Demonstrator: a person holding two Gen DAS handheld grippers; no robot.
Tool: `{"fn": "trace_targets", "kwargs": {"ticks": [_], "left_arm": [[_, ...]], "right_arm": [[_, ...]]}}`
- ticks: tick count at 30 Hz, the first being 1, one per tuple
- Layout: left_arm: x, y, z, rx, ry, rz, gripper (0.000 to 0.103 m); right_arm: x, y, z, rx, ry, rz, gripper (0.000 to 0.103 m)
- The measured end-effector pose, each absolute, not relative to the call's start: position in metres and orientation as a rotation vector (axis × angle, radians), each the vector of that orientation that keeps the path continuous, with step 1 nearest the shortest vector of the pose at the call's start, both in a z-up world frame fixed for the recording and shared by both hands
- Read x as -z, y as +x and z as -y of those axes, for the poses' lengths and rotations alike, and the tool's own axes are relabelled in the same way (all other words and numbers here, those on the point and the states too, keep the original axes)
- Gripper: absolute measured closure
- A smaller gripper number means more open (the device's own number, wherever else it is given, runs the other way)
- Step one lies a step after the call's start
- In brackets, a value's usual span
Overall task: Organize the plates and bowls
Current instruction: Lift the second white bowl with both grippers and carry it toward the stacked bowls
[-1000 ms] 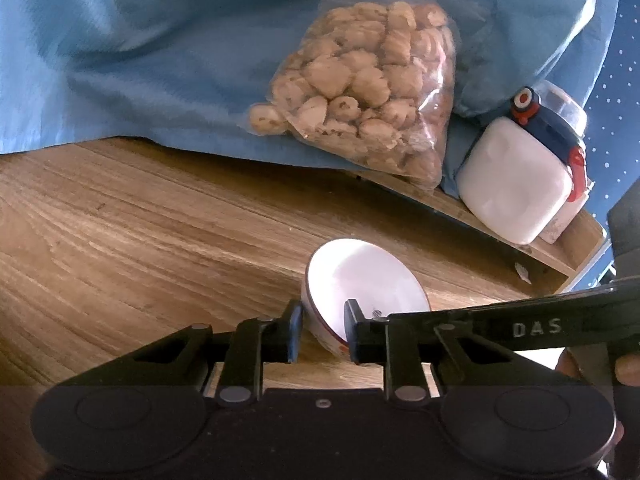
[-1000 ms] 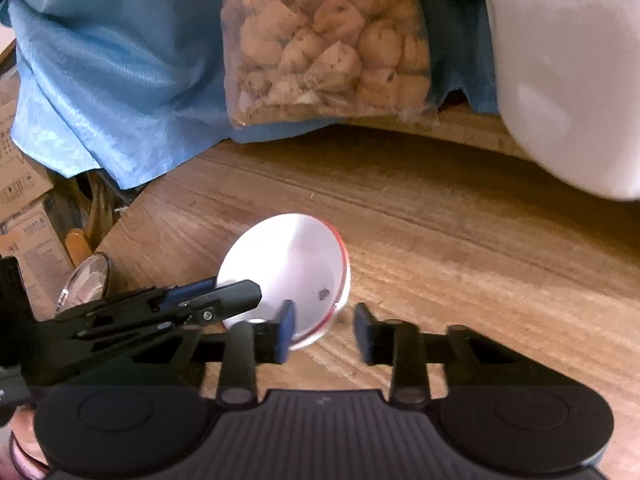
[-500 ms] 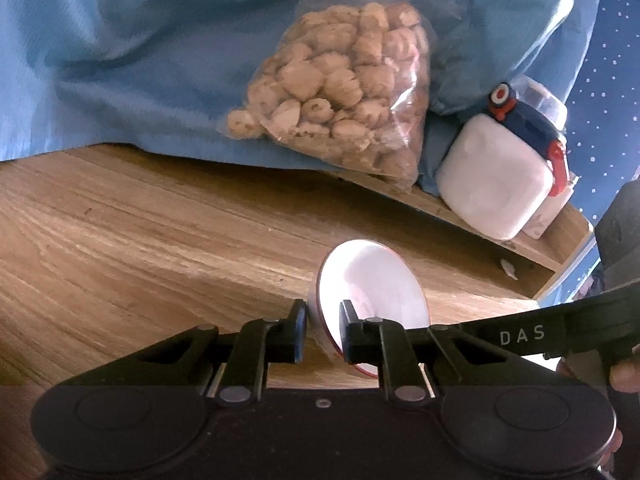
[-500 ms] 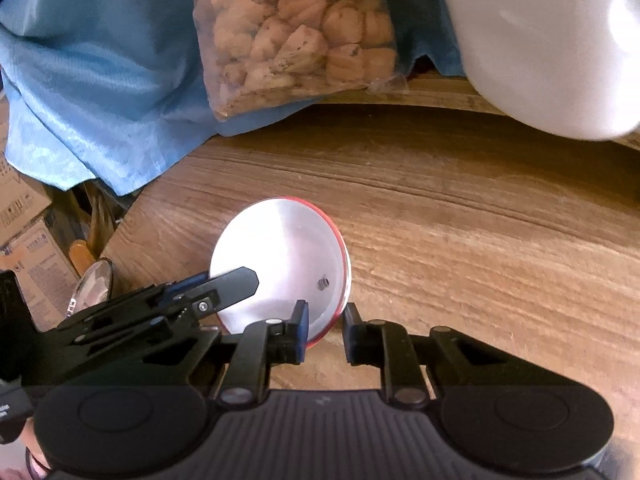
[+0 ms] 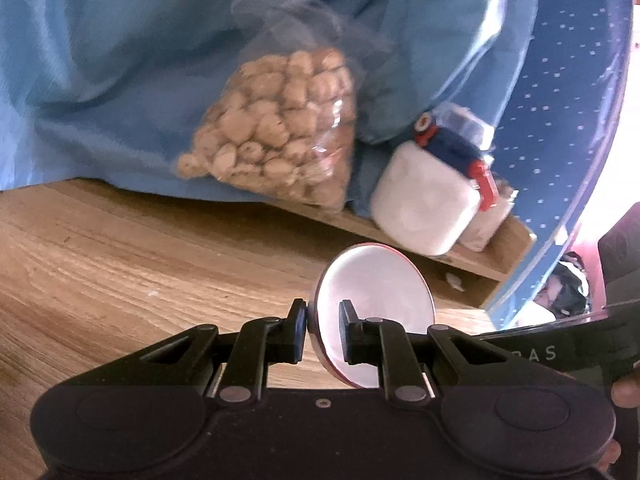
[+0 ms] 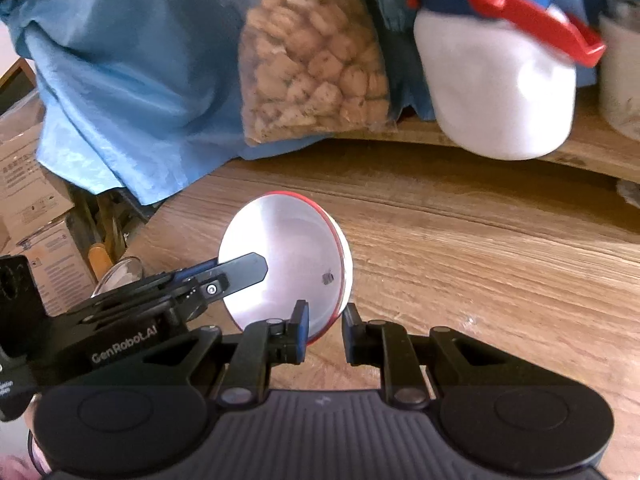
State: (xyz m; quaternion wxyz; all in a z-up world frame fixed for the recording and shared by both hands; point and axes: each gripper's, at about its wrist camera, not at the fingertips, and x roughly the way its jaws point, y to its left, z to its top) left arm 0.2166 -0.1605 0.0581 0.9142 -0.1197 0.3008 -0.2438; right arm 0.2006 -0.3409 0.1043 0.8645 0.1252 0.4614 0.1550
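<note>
We've got the bowl (image 5: 374, 304) pinched by both grippers, tipped on edge and apparently just clear of the bench (image 5: 120, 264). It's small and white with a red rim; the inside faces both cameras.

Left gripper (image 5: 323, 334): fingers clamped on the rim, one pad outside the wall, one inside. Right gripper (image 6: 323, 332): fingers clamped on the rim at another spot, wall between the pads. In the right wrist view the bowl (image 6: 286, 264) has the left gripper's finger lying across its near-left edge.

Handling, our read: looks like ceramic or hard plastic, so stiff, light, smooth and glossy. It would probably slip under a thin rim pinch and chip or crack if dropped. The rim is the only sensible hold; two pinches spaced around it stop it from swinging. Keep it low and set it down base first.

Around it: a clear bag of biscuits (image 5: 280, 140) leaning on blue cloth (image 5: 120, 60) at the back of the bench, and a white jar with a blue lid and red clip (image 5: 432, 196) to the right of the bag. Cardboard boxes (image 6: 36, 216) sit off the bench's left edge in the right wrist view.
</note>
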Motion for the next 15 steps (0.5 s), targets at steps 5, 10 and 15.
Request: {"fn": "trace_targets", "kwargs": {"ticks": [5, 10, 15], "left_arm": [[-0.070, 0.199, 0.163, 0.541, -0.244, -0.597, 0.085], [-0.076, 0.181, 0.163, 0.576, -0.243, -0.601, 0.085], [-0.079, 0.166, 0.166, 0.595, -0.229, -0.601, 0.085]], "right_arm": [[-0.120, 0.175, 0.344, -0.318, 0.255, -0.935, 0.083], [-0.130, 0.153, 0.346, -0.314, 0.250, -0.921, 0.083], [-0.134, 0.134, 0.346, -0.306, 0.245, -0.917, 0.083]]}}
